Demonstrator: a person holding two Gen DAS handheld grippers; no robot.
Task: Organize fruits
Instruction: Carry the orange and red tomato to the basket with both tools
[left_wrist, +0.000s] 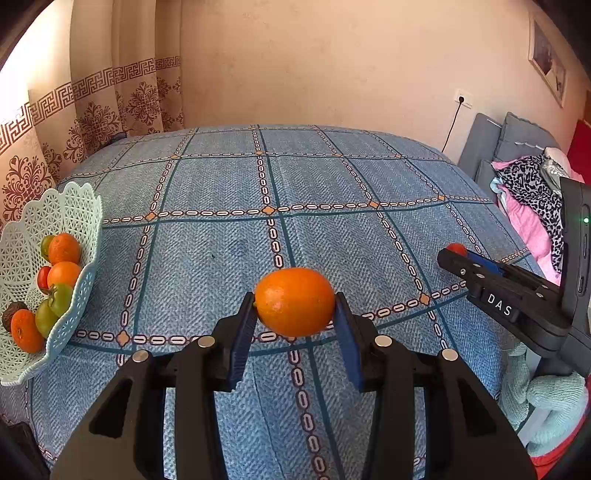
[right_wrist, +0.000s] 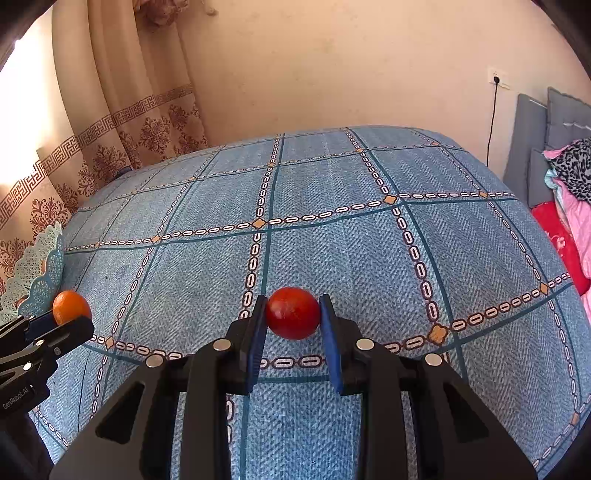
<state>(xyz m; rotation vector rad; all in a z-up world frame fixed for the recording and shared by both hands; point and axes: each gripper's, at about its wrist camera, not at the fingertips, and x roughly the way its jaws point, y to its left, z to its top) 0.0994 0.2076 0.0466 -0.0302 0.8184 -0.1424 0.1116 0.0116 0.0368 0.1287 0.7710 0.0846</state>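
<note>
Above the blue checked tablecloth (left_wrist: 229, 251) of the tabletop: left tool (left_wrist: 295, 314) pinching an orange (left_wrist: 294, 302), right tool (right_wrist: 292, 315) pinching a red tomato (right_wrist: 293, 313). At the left edge, a lattice basket (left_wrist: 79, 206) holding oranges and green tomatoes.

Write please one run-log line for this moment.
left gripper: shut on orange | right gripper: shut on red tomato | basket: partly filled, at left | both fruits above blue tablecloth

"DAS" on the right gripper (left_wrist: 452, 254), "GenRobot.AI" on the left gripper (right_wrist: 55, 325).
</note>
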